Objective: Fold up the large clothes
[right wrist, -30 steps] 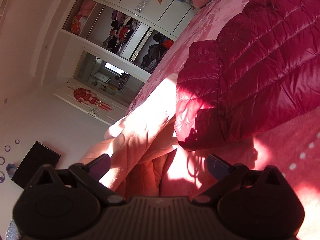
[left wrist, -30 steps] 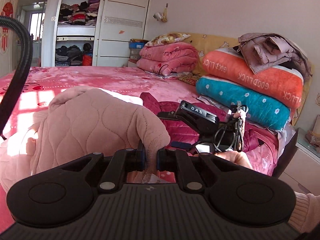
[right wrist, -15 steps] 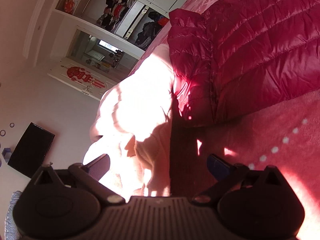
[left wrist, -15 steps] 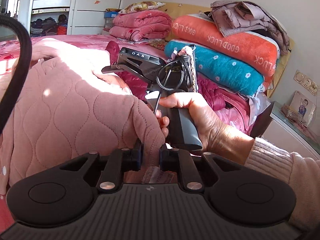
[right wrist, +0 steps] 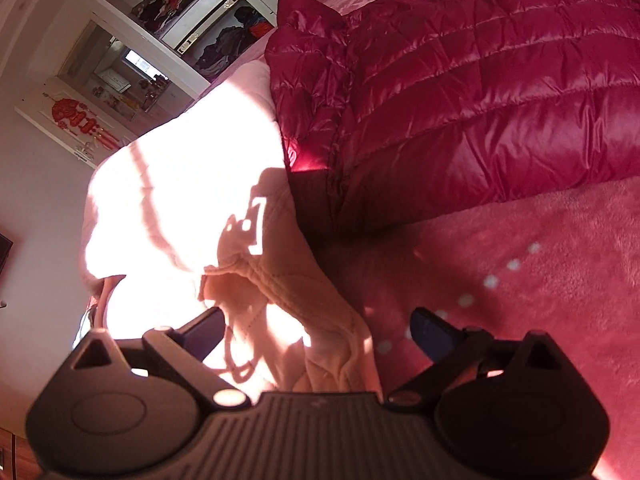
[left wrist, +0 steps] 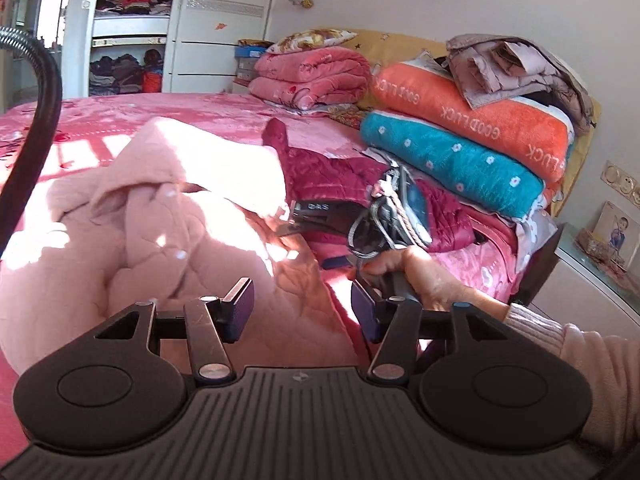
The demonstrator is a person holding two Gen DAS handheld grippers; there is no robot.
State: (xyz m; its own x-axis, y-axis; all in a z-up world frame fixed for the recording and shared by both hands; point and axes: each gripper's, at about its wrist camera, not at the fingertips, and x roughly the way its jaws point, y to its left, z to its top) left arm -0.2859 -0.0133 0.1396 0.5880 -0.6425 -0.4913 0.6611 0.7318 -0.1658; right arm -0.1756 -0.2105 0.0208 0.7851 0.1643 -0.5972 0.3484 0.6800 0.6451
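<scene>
In the left wrist view a black hose (left wrist: pixel 38 128) curved down the left edge, and behind it an open wardrobe (left wrist: pixel 124 32) held shelves of stacked clothes. The pink quilted garment (left wrist: pixel 168 240) lay heaped on the pink bedspread (left wrist: pixel 160 112), sunlit and rumpled, spreading from the left edge to the middle. The left gripper (left wrist: pixel 302 306) stood with its jaws apart, holding nothing; the quilted fabric lay between and beyond its blue pads (left wrist: pixel 242 310). Just right of the garment lay a crimson down jacket (left wrist: pixel 340 176), and over it the right gripper (left wrist: pixel 316 216), held by the person's right hand (left wrist: pixel 416 272), reached toward the pink fabric. Farther right, against the headboard, folded pink quilts (left wrist: pixel 312 76) sat under a floral pillow (left wrist: pixel 310 40). Beside them an orange "GOOD LUCK" blanket (left wrist: pixel 480 116) lay on a teal flowered blanket (left wrist: pixel 448 160), with a mauve jacket (left wrist: pixel 508 68) on top. A framed photo (left wrist: pixel 614 232) stood at the far right.

In the right wrist view the pink quilted garment (right wrist: pixel 192 208) filled the left, washed out by sunlight, with a hem edge running down between the pads. The right gripper (right wrist: pixel 320 328) was spread wide, gripping nothing. To the right lay the crimson down jacket (right wrist: pixel 480 92), touching the garment, and the bedspread (right wrist: pixel 540 300) below it.
</scene>
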